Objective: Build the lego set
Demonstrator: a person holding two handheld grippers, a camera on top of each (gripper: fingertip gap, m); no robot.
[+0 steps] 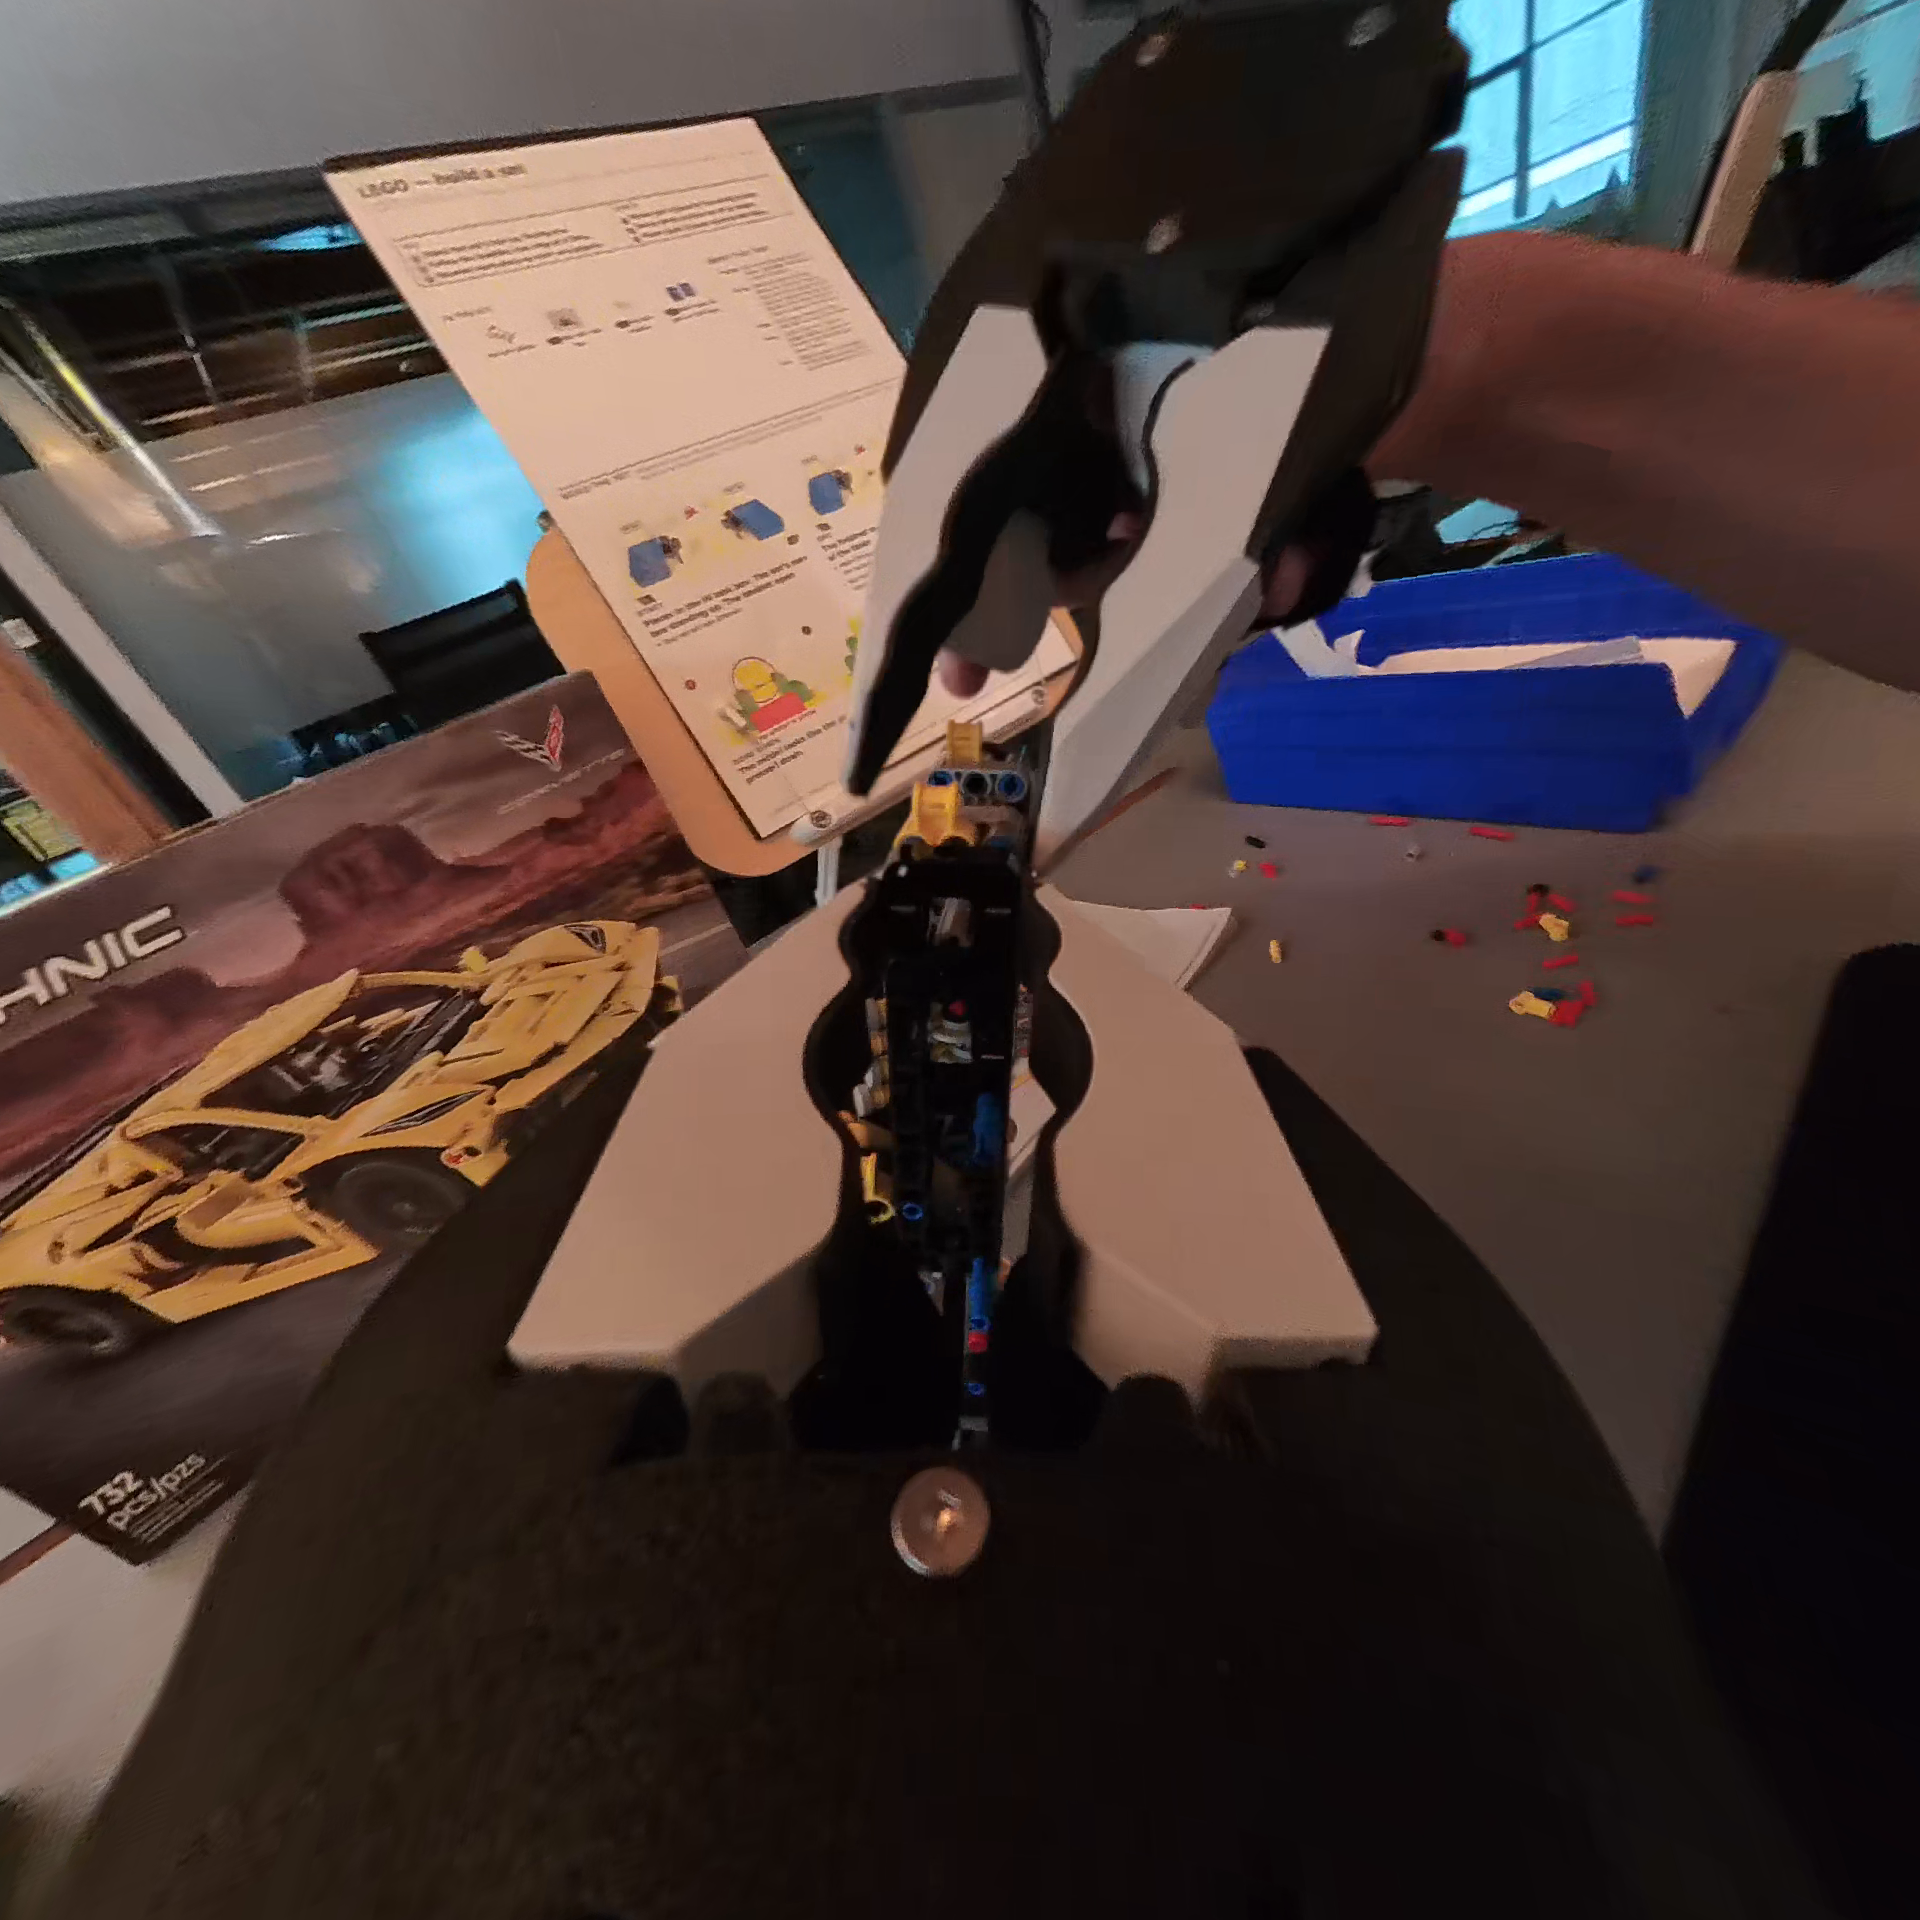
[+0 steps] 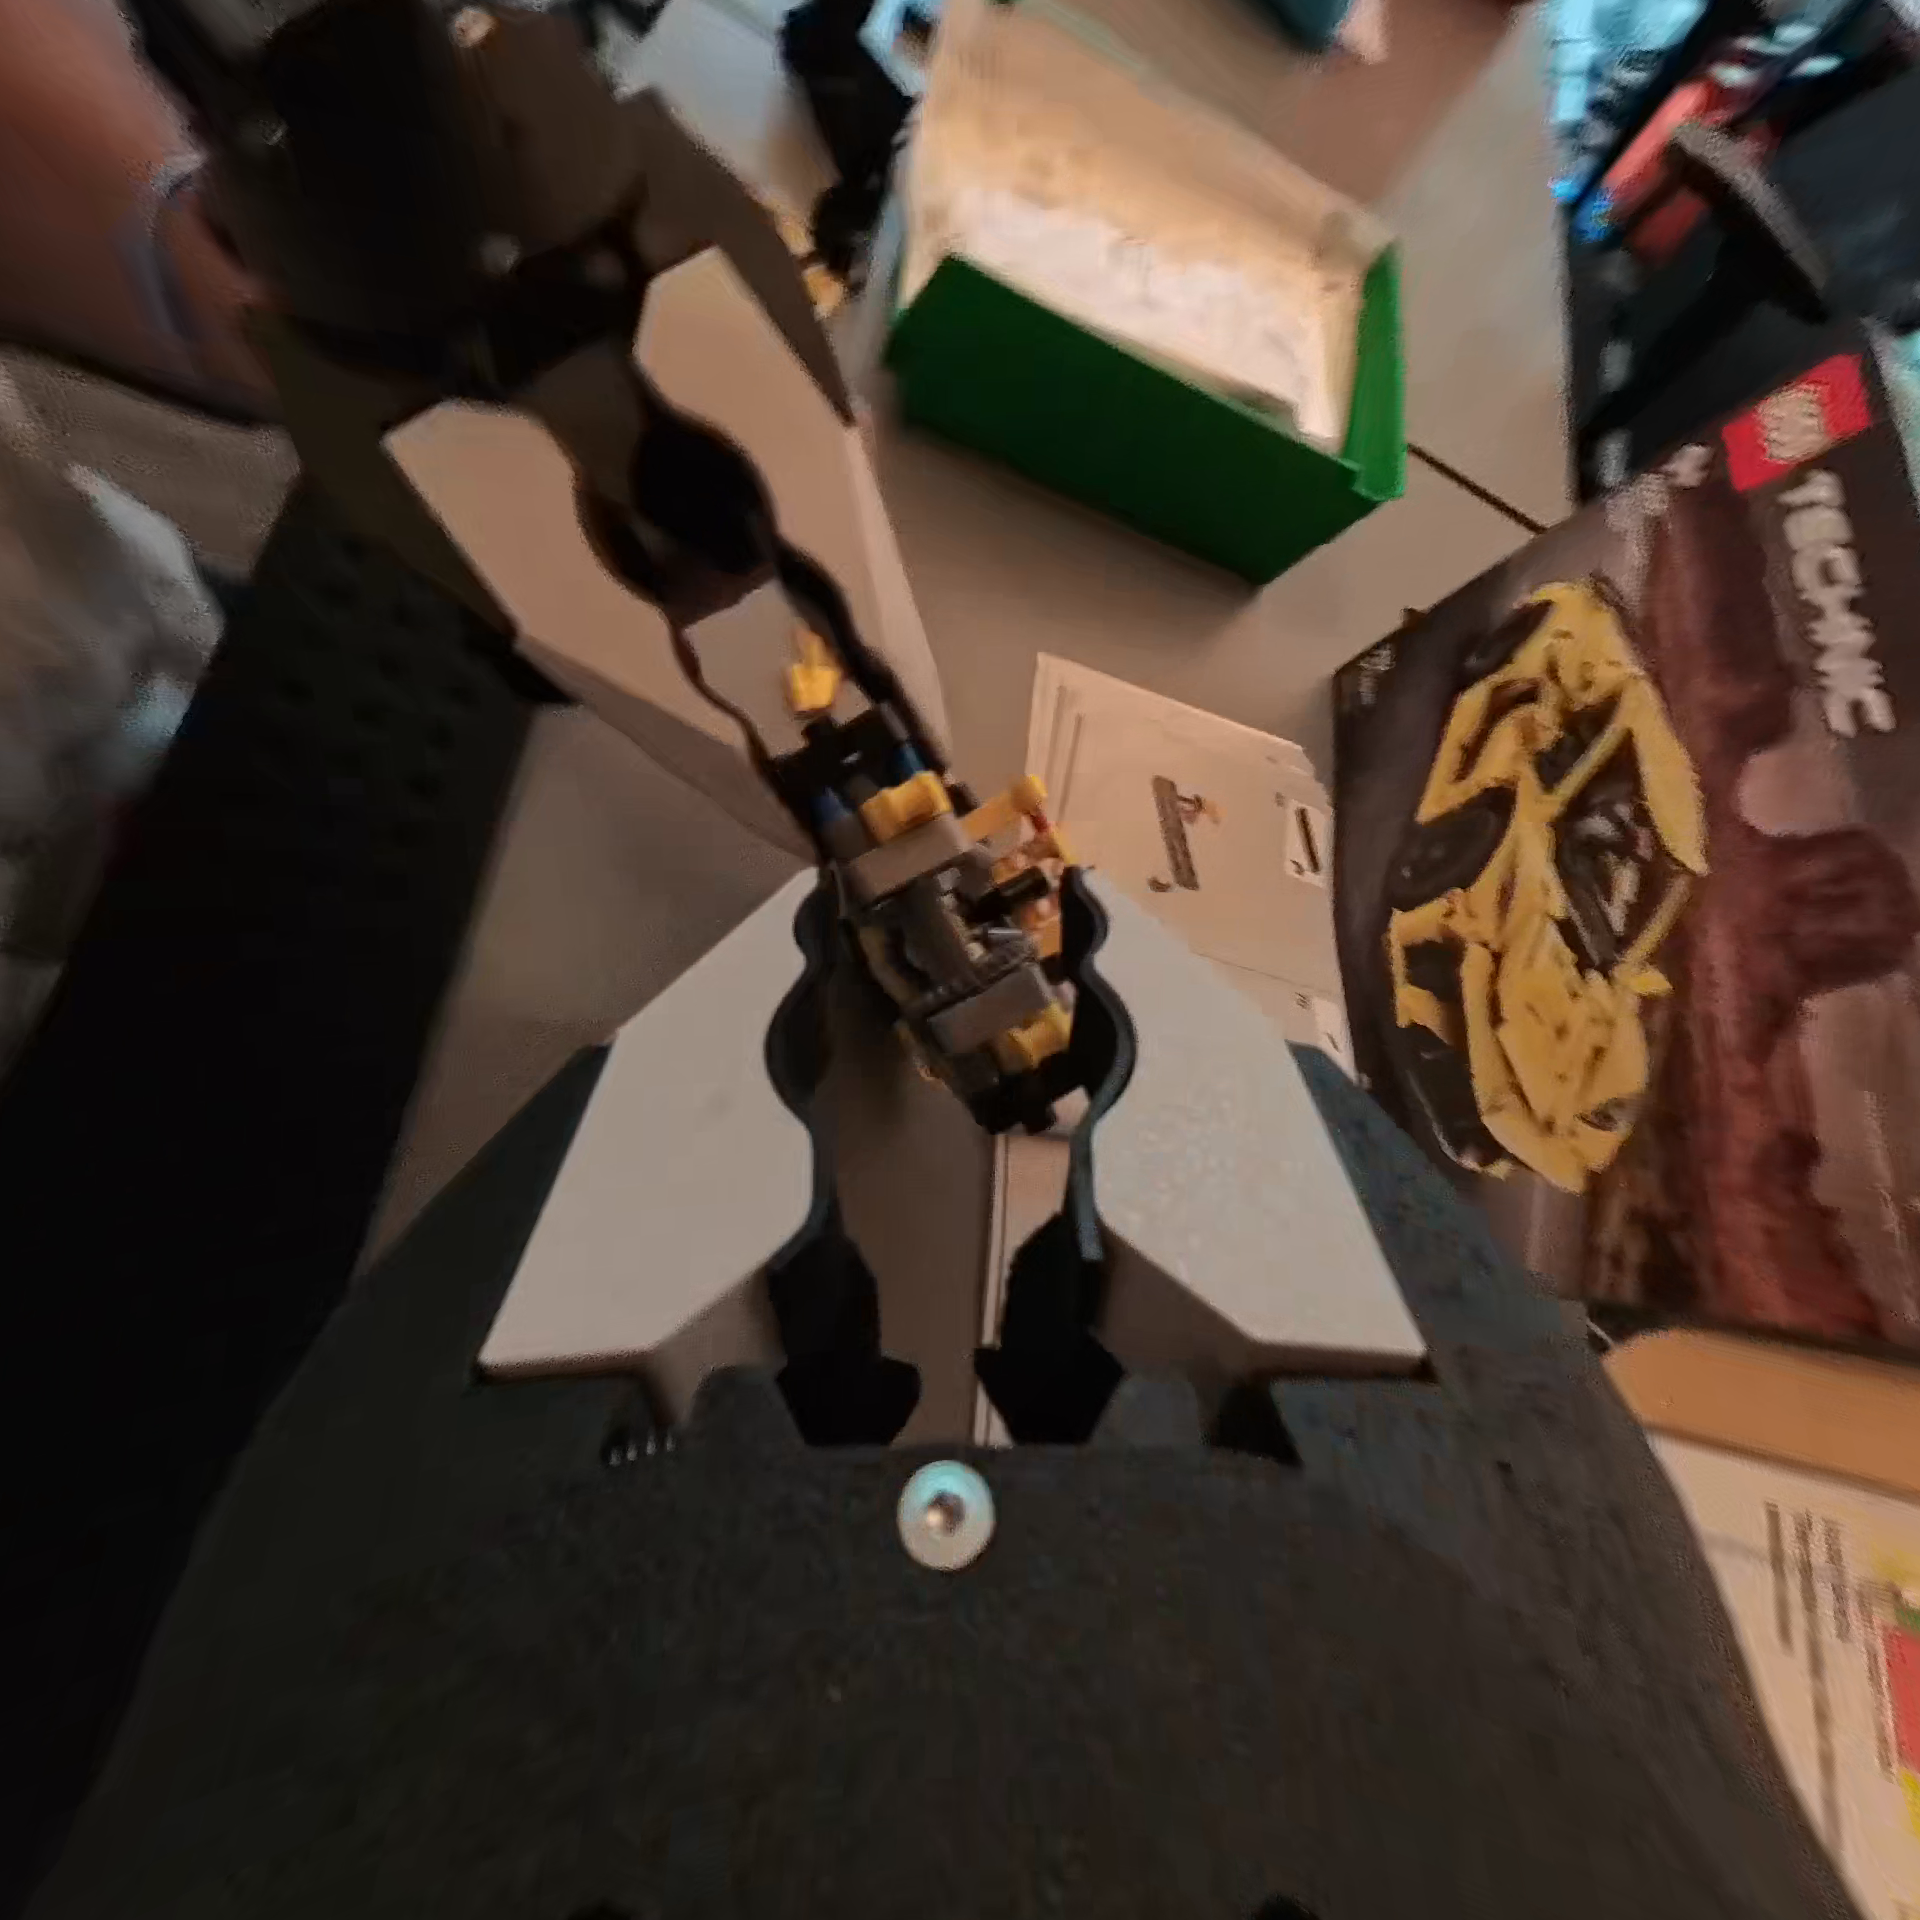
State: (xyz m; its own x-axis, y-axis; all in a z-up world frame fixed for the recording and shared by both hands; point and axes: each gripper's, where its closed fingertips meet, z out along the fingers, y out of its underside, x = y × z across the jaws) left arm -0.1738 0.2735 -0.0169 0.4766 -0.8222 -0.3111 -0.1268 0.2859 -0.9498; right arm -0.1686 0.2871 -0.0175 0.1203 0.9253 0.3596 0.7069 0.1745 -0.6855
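A narrow lego assembly (image 1: 951, 1039) of black, grey, yellow and blue parts is held in the air between both grippers. My left gripper (image 1: 951, 894) is shut on it along its length, and its yellow-tipped end sticks out past the fingertips. My right gripper (image 1: 956, 790) comes down from the upper right onto that end. In the right wrist view the right gripper (image 2: 951, 904) has its jaws closed in on the assembly's end (image 2: 935, 935). The left gripper (image 2: 873, 790) holds it from the upper left. Both views are blurred.
The set's box (image 1: 312, 1039) (image 2: 1662, 831) lies on the grey table. An instruction sheet (image 1: 644, 416) stands on a board behind. A blue bin (image 1: 1455, 717) and loose small pieces (image 1: 1548, 935) are at the right. A green bin (image 2: 1122, 436) and a booklet (image 2: 1174, 810) lie beyond. Only a small space, under 4 cm, lies between the two pairs of fingers.
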